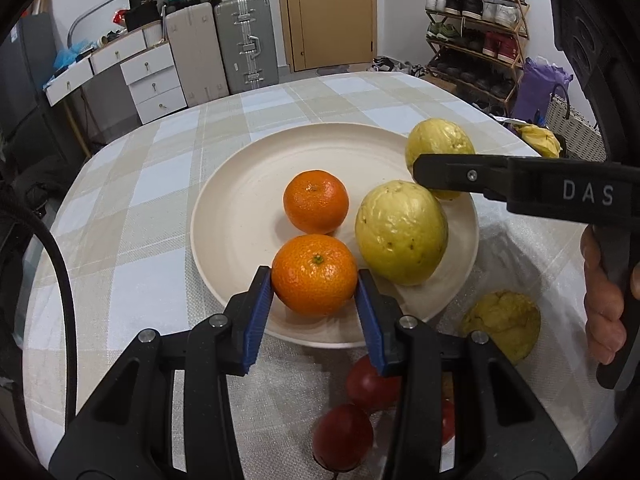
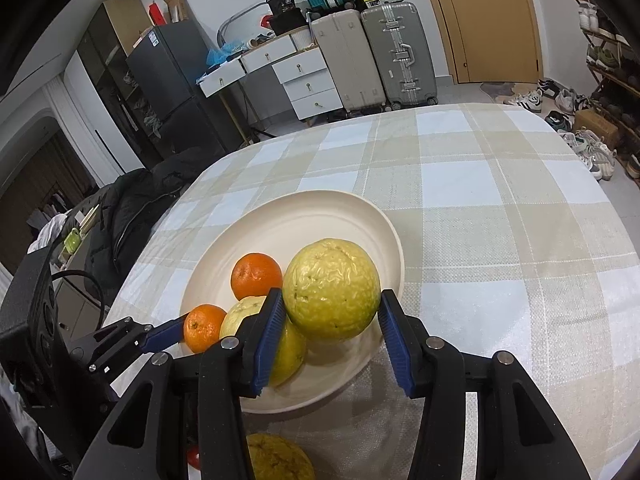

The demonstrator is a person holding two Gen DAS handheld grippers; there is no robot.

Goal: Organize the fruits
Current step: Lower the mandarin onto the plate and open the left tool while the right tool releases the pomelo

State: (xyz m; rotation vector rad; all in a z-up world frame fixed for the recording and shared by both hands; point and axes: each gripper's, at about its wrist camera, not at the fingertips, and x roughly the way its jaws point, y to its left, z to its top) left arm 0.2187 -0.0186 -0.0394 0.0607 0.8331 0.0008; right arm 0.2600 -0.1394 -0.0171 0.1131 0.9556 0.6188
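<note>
Left jaws: the left gripper (image 1: 316,280) has its blue-padded jaws clamped on a small round orange mandarin (image 1: 315,274), which sits low over the near rim of the round cream plate (image 1: 240,184)
Right jaws: the right gripper (image 2: 332,320) has its jaws clamped on a large wrinkled yellow-green round fruit (image 2: 331,289), held over the plate's right side (whether it touches the plate I cannot tell)
Step in hand: both fruits are being brought onto the plate; placing looks nearly done for each, judged by how low they sit
Already on plate: a second orange mandarin (image 1: 316,202) near the middle and another yellow-green fruit (image 1: 401,232) just beside it
Next move calls for: setting each fruit down on bare plate, then parting the jaws gently so nothing rolls
Still on the desk: a crumpled dull-yellow fruit (image 1: 502,326) and two dark red round fruits (image 1: 343,434), lying off the plate on the near side of the desk with its beige-and-white checked cloth (image 1: 160,152)
In the way: the two grippers work close together, and the plate's right side is crowded (a round fruit set against another may roll)
Surroundings: grey suitcases (image 1: 246,42), a shoe rack (image 1: 476,32) and a wooden door (image 1: 330,12), all well apart from the desk
</note>
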